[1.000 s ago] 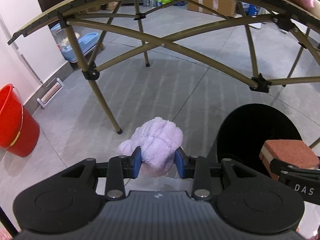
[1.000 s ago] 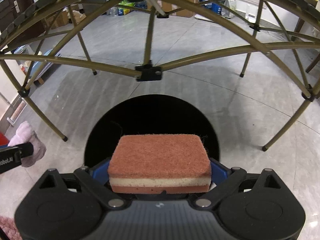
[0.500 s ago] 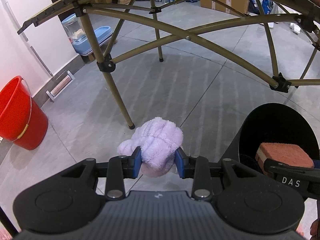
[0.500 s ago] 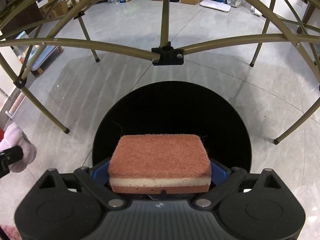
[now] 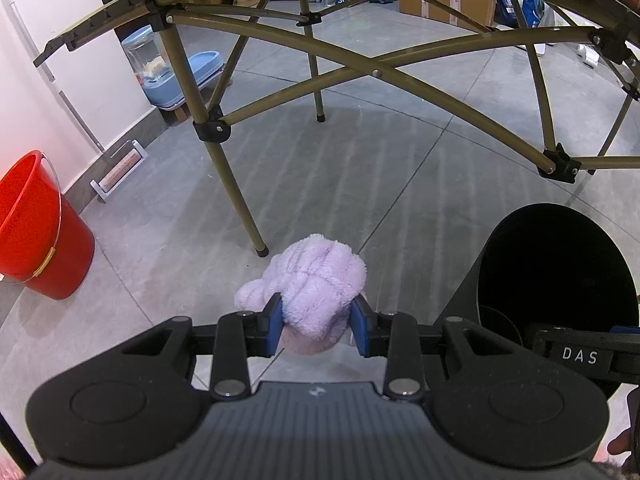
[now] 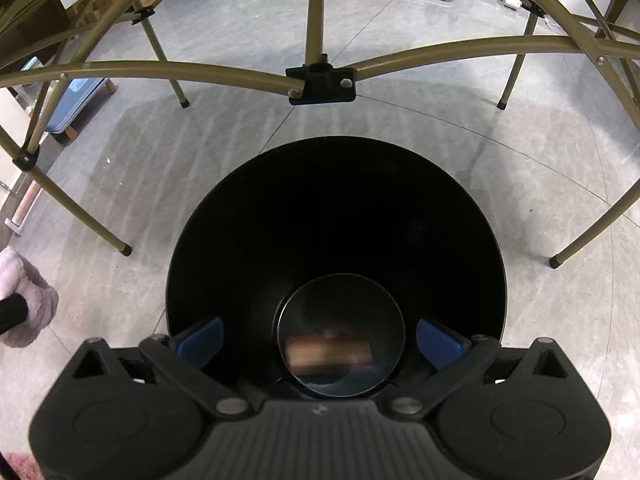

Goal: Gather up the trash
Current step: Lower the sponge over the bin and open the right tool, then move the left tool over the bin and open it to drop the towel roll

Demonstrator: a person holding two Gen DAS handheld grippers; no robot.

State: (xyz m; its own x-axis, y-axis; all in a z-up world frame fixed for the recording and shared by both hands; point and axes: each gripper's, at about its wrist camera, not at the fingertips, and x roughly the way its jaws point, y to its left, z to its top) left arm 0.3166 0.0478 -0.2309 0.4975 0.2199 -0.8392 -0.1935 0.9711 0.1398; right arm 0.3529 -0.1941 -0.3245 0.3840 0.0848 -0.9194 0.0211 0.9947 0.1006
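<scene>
My left gripper is shut on a fluffy lilac cloth and holds it above the floor, left of the black bin. The cloth also shows at the left edge of the right wrist view. My right gripper is open and empty, right over the mouth of the black bin. A blurred brown sponge shows at the bin's round bottom. The right gripper's side shows in the left wrist view, at the bin's near rim.
A folding table's olive legs and cross bars stand over the grey tiled floor behind the bin. A red bucket stands by the left wall. A blue tub and boxes stand further back.
My right gripper opened over the bin and the sponge dropped from it into the bin. Both grippers moved lower and nearer the bin. The left one still holds the cloth.
</scene>
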